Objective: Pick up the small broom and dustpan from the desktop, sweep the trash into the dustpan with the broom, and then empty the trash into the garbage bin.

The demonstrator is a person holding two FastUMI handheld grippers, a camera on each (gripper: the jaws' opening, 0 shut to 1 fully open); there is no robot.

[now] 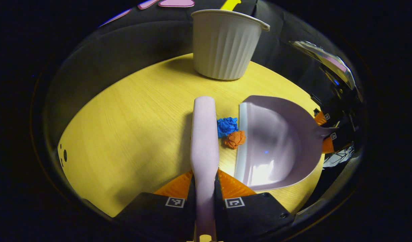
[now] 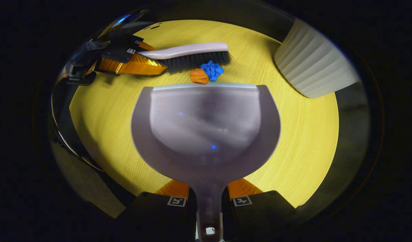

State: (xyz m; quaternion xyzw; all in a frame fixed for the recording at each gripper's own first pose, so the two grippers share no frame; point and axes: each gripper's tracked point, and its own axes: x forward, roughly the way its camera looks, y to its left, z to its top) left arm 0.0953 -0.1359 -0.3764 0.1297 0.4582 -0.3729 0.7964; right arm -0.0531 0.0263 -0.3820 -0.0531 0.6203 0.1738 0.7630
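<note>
A: We begin at the jaws. The left gripper (image 1: 204, 198) is closed on the handle of the small pale-lilac plastic broom (image 1: 204, 141), both fingers pressing its sides. The right gripper (image 2: 209, 201) is likewise closed on the stem of the lilac plastic dustpan (image 2: 206, 134).

B: And outward from there?

A: The crumpled blue paper ball (image 1: 227, 126) and crumpled orange paper ball (image 1: 235, 139) lie touching each other on the yellow wood-grain desktop (image 1: 125, 134), between the broom's dark bristles (image 2: 195, 60) and the dustpan's front lip. The ribbed white plastic garbage bin (image 1: 224, 43) stands beyond, well apart.

B: How do we sweep well here?

A: In our judgement, we keep the lip flat on the desktop and draw the bristles sideways toward it in one low stroke, so neither ball slips past an end.

B: The poses?

A: The broom reaches forward along the desktop; the dustpan faces it broadside, mouth toward the trash.
</note>
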